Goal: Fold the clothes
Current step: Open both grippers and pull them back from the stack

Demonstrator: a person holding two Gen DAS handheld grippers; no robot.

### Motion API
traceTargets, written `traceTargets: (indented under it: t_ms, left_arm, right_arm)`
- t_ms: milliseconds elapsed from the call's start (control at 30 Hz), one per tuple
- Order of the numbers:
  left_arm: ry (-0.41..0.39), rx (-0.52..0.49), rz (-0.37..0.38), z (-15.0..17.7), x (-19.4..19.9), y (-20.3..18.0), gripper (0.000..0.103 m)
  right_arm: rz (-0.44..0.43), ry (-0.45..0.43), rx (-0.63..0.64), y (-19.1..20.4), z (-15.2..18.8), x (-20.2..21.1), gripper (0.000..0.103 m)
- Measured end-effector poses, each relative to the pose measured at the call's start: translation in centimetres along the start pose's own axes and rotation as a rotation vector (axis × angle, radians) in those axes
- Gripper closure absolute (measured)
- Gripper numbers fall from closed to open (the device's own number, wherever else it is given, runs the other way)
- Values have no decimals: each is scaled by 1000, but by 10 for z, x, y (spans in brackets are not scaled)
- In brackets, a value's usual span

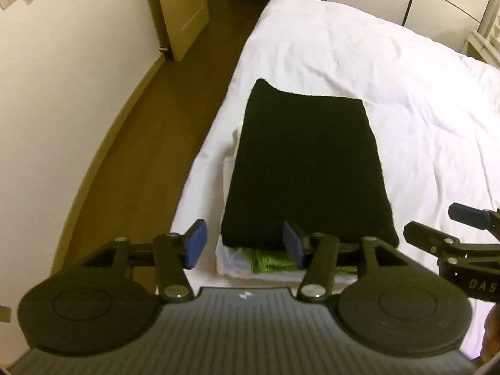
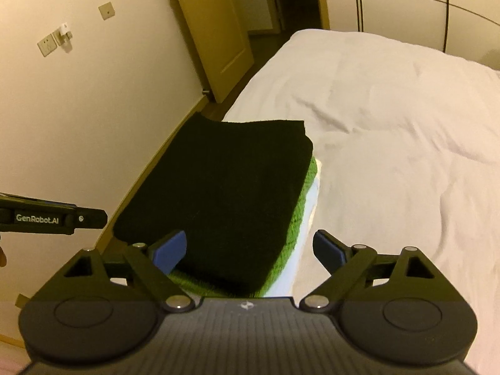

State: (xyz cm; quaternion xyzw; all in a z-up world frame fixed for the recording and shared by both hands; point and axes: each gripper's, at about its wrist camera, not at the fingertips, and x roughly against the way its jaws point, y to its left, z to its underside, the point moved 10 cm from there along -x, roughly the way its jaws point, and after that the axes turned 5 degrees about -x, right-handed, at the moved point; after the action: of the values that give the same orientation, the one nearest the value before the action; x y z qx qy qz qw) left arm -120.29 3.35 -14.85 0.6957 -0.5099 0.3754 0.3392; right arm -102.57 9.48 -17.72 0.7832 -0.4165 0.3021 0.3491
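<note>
Black garment (image 1: 307, 168) folded flat, topping a stack near the left edge of the bed (image 1: 390, 72); beneath it a green knit (image 2: 300, 218), then white pieces (image 1: 231, 259). Looks like the placing step just finished: fold made, piece laid on the pile.

Left gripper (image 1: 245, 245) above the stack's near end, jaws about half open, nothing between the pads. Right gripper (image 2: 250, 250) above the near right corner, jaws wide, also empty; black cloth seen between the fingers lies below, not gripped.

No unfolded clothing in view on the sheet. Next move, probably: clear off the pile without snagging the black edge, then look elsewhere for another piece, or stop if none remains.
</note>
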Motion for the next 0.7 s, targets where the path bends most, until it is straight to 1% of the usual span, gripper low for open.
traceTargets:
  t_ms: [33, 67, 100, 133, 200, 300, 400, 467, 700]
  left_arm:
    - [-5, -1, -9, 2, 6, -2, 42]
    - [-11, -3, -19, 3, 12, -4, 33]
    - [-16, -4, -28, 5, 18, -7, 28]
    - [-28, -1, -35, 7, 24, -10, 25]
    - [-42, 14, -42, 10, 33, -15, 16]
    - [-64, 45, -61, 16, 48, -25, 5]
    - [-78, 73, -90, 25, 62, -38, 2]
    - [-76, 95, -99, 35, 71, -46, 1]
    - [-75, 176, -125, 78, 99, -70, 1]
  right_arm:
    - [1, 5, -2, -1, 2, 4, 13]
    - [3, 11, -5, -1, 5, 8, 13]
    - [3, 20, -6, -3, 7, 11, 13]
    - [3, 30, -7, -4, 10, 14, 13]
    - [13, 46, -10, -9, 16, 21, 13]
    - [15, 72, -13, -16, 25, 38, 13]
    - [-11, 70, -8, -21, 32, 58, 13]
    - [-30, 76, 17, -23, 35, 71, 13]
    - [-29, 81, 113, -33, 55, 108, 12]
